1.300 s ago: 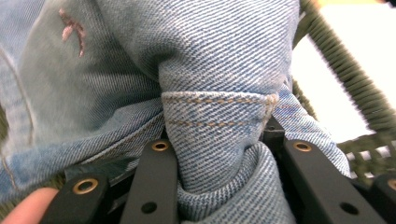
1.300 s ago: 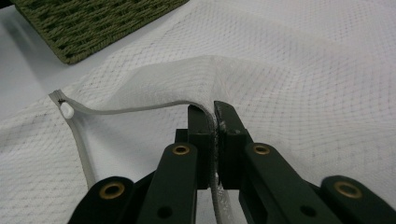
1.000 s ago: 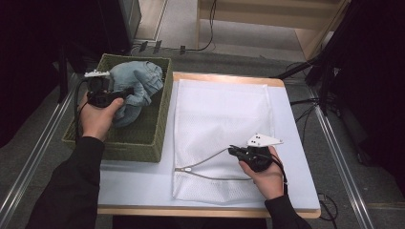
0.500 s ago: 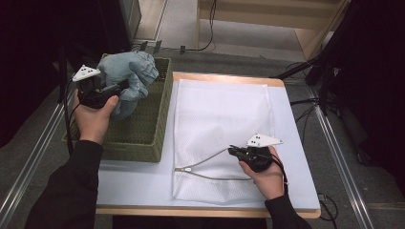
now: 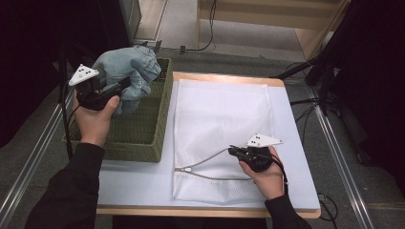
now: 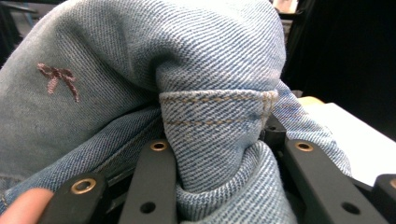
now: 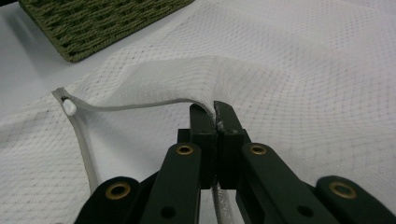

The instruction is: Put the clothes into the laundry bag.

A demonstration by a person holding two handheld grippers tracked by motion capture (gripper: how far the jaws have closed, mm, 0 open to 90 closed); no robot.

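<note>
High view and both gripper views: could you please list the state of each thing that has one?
Denim garment: bunched, lifted above the basket.
Left gripper: shut on the denim garment.
Right gripper: shut on the mesh bag's zip edge.
Mesh bag: flat, mouth unzipped and raised.
Basket: upright on the table.

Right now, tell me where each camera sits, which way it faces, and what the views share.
High view: above the person's side, facing forward and down on the table; forearms, left gripper and right gripper show.
Left gripper view: on the left gripper, looking along its jaws clamped on the denim garment; a fingertip shows.
Right gripper view: on the right gripper, jaws pinching the mesh bag at its opening edge.
Shared: the high and right gripper views both show the woven basket and the bag.
</note>
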